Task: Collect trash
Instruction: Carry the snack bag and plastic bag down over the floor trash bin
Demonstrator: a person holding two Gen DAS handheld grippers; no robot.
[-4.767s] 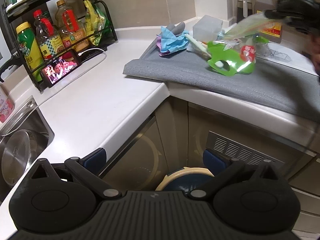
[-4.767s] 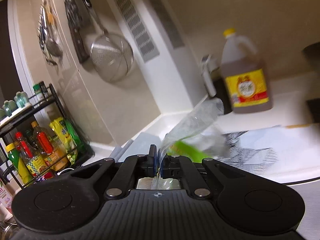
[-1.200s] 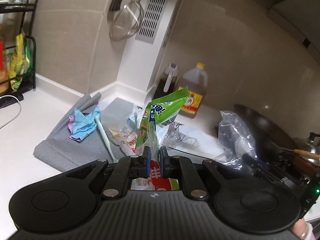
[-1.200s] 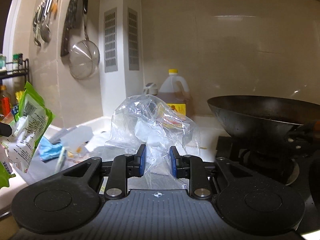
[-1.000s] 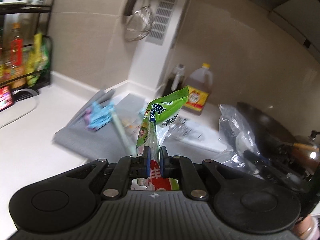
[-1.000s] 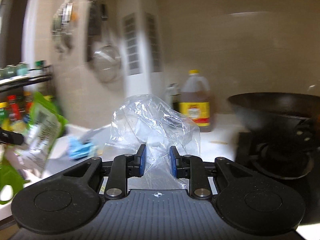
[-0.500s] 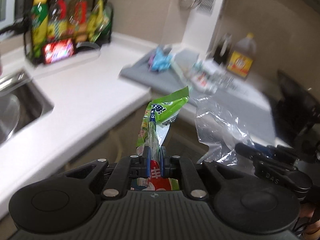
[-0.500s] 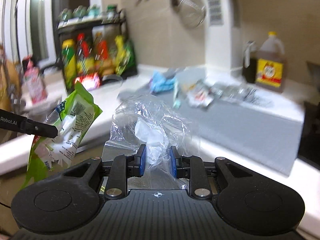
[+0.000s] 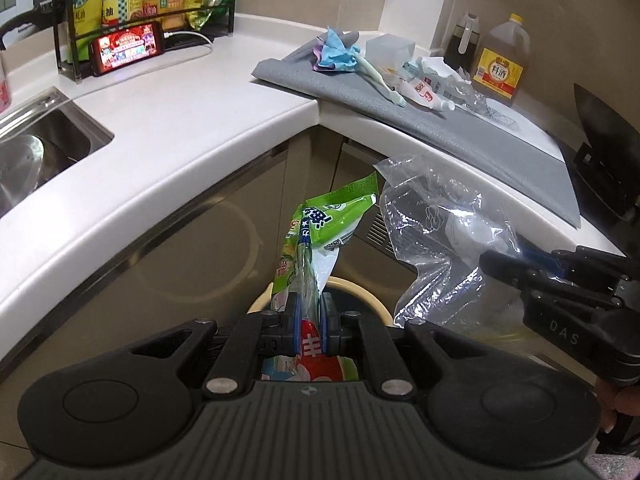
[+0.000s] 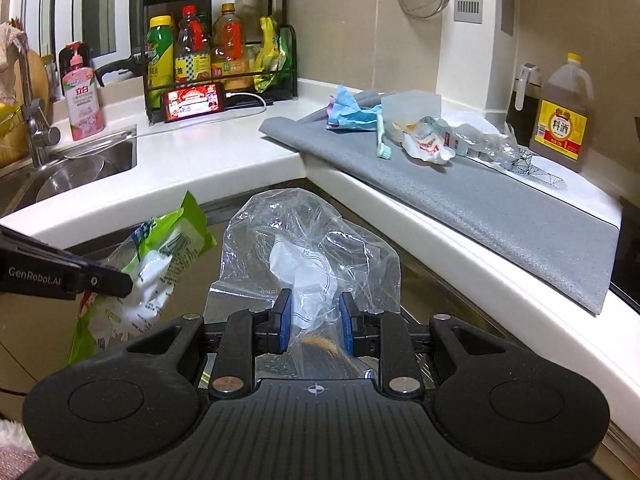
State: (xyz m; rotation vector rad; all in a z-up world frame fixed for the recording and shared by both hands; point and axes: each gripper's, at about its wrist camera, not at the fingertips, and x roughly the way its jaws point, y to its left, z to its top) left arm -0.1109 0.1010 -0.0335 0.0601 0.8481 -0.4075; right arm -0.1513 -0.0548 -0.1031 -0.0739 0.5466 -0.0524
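My left gripper [image 9: 309, 312] is shut on a green snack wrapper [image 9: 328, 224] and holds it over a round bin with a cream rim [image 9: 370, 294] on the floor. My right gripper [image 10: 314, 322] is shut on a clear plastic bag [image 10: 308, 240] with white paper inside, just right of the wrapper [image 10: 160, 248]. The bag also shows in the left wrist view [image 9: 436, 232]. More trash lies on the grey mat [image 10: 460, 196]: a blue crumpled wrapper [image 10: 352, 114], a toothbrush [image 10: 382, 136], a white tube [image 10: 428, 146] and clear plastic [image 10: 480, 140].
The white L-shaped counter [image 9: 180, 112] wraps around in front, with cabinet doors [image 9: 192, 256] below. A sink [image 10: 76, 168] is at left. A rack of bottles [image 10: 216, 52] and a lit phone [image 10: 194, 100] stand behind. An oil jug [image 10: 562, 120] and a stove [image 9: 604, 168] are at right.
Both grippers have dropped from counter height to below the counter edge, carrying the wrapper and the bag. The bin's rim has come into the left wrist view.
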